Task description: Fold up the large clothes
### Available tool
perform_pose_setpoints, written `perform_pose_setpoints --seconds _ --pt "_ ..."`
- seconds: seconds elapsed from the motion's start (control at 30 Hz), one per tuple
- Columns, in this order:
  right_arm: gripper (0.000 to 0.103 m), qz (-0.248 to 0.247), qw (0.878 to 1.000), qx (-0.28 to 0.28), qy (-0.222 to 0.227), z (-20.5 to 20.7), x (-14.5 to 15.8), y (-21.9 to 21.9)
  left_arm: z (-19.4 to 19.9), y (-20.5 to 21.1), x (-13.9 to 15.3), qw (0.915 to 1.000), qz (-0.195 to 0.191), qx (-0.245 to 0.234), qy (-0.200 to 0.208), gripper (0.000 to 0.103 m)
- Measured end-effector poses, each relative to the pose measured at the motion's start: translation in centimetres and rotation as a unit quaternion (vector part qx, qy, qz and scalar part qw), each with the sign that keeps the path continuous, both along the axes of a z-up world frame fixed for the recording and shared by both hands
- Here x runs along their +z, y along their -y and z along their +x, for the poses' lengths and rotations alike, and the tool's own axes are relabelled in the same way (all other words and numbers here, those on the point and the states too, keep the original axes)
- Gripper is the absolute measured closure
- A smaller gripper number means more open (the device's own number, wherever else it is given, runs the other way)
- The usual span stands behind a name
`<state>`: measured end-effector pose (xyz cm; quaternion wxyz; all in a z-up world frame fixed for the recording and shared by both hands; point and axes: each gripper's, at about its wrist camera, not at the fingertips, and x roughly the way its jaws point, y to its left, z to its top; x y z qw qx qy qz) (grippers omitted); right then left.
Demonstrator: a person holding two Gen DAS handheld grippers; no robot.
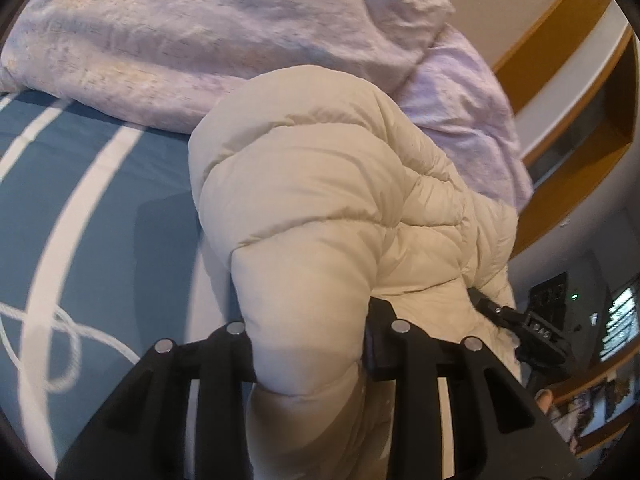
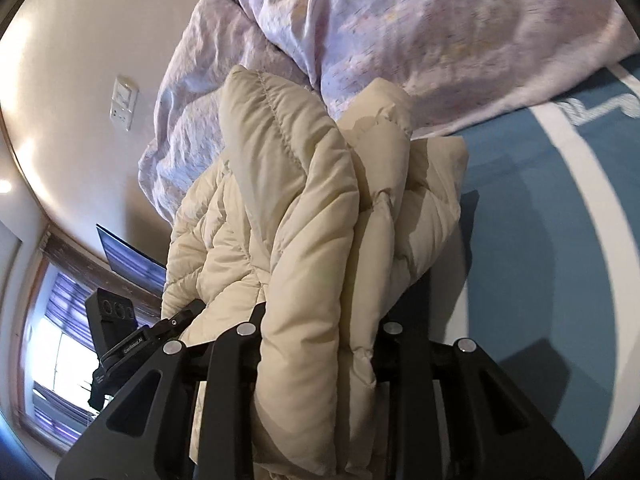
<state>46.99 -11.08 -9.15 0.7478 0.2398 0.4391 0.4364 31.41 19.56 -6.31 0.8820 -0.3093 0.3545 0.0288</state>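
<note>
A cream quilted puffer jacket hangs bunched and lifted above the bed. My left gripper is shut on a thick puffy fold of it, which bulges out between the black fingers. In the right wrist view the same jacket drapes in long folds. My right gripper is shut on a stitched edge of it. The two grippers hold the jacket close together: the other gripper's black body shows at the right of the left wrist view and at the left of the right wrist view.
A crumpled lilac duvet is piled behind the jacket on a blue bed sheet with white stripes. A white cord lies on the sheet. Wooden shelving, a wall switch and a window border the bed.
</note>
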Motion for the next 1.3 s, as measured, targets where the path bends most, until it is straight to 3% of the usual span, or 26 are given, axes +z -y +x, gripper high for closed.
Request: perform_pose_setpoints --seconds 0.17,0.33,0.5,0.6,0.8,0.93,0.97,1.07,1.13,1.3 --pt "0.072 -0.025 1.0 -0.016 -0.003 0.1 -1.7 -1.0 1.2 -0.7 -2.0 0.9986 0.044 0.008 -0.028 0.061" --pt "0.043 -0.1 0.994 -0.047 0.022 -0.8 -0.6 -0.5 1.2 0.2 -1.9 0.9927 0.112 0.023 -0.038 0.045" --pt "0.043 -0.154 0.979 -0.091 0.095 -3.0 3.3 0.8 0.2 1.1 0.0 0.9798 0.19 0.048 -0.04 0.027" --pt "0.043 -0.16 0.969 -0.11 0.15 -4.6 6.7 1.1 -0.3 1.5 1.7 0.9711 0.228 0.065 -0.029 0.024" --pt "0.043 -0.181 0.952 -0.087 0.231 -5.6 10.2 -4.9 1.4 2.6 3.8 0.9598 0.265 0.088 -0.031 0.019" --pt "0.043 -0.221 0.93 -0.106 0.273 -4.5 9.4 -8.1 3.5 2.8 3.1 0.9529 0.282 0.095 -0.057 0.019" --pt "0.043 -0.232 0.927 -0.111 0.272 -4.0 8.7 -8.5 4.2 2.8 2.6 0.9478 0.296 0.098 -0.066 0.019" --pt "0.043 -0.265 0.929 -0.113 0.232 -1.5 5.7 -8.7 5.5 3.2 1.0 0.9361 0.328 0.095 -0.083 0.017" --pt "0.043 -0.27 0.932 -0.108 0.215 -0.9 4.0 -8.4 5.7 3.3 0.2 0.9338 0.337 0.092 -0.078 0.012" --pt "0.043 -0.275 0.932 -0.115 0.205 -0.3 2.2 -8.0 6.5 3.2 -1.1 0.9381 0.329 0.087 -0.065 0.01"
